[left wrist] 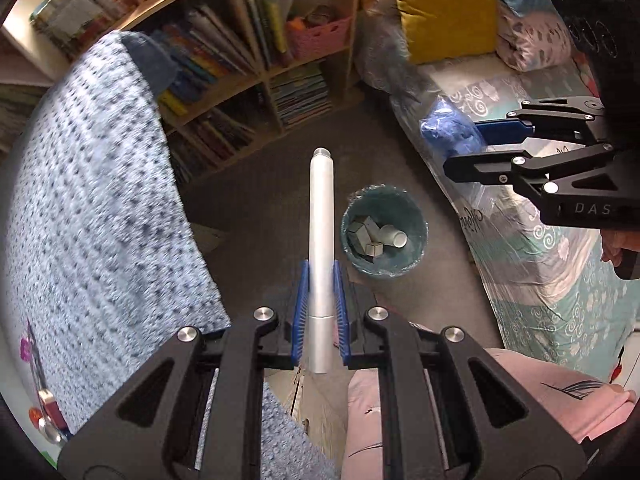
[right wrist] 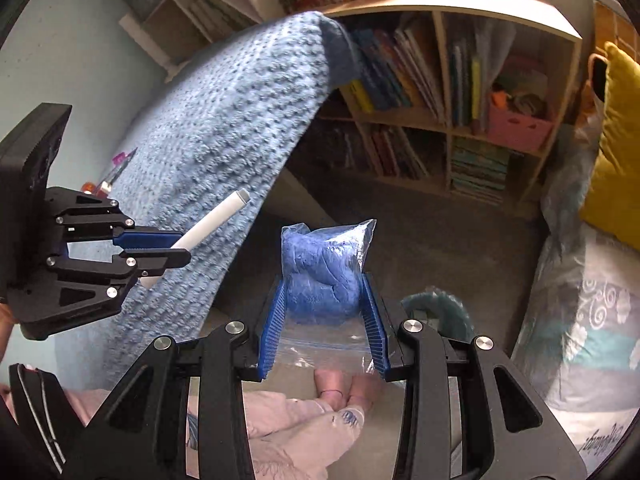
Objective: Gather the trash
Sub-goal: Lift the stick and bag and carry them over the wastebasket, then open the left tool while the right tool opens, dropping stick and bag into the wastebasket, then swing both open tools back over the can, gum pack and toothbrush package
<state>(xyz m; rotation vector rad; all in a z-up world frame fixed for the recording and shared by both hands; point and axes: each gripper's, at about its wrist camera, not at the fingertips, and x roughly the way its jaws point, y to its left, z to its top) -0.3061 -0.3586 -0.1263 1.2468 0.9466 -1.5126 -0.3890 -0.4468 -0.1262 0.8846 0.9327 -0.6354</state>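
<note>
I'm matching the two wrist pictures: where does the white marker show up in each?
Left wrist: the white marker runs up the centre, clamped in the left tongs.
Right wrist: the white marker slants at left, beside the blue knitted blanket.
Shared landmark: the bookshelf.

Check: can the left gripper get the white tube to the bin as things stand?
Probably yes: the left gripper grips the white tube, and the open-topped bin sits just beside it with nothing between.

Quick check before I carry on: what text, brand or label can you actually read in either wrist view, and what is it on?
"DAS": on the right gripper body, cut off by the picture edge.
Cursive print on the bed cover: too distorted to read.
Book spines in the bookshelf: too small and blurred.
</note>
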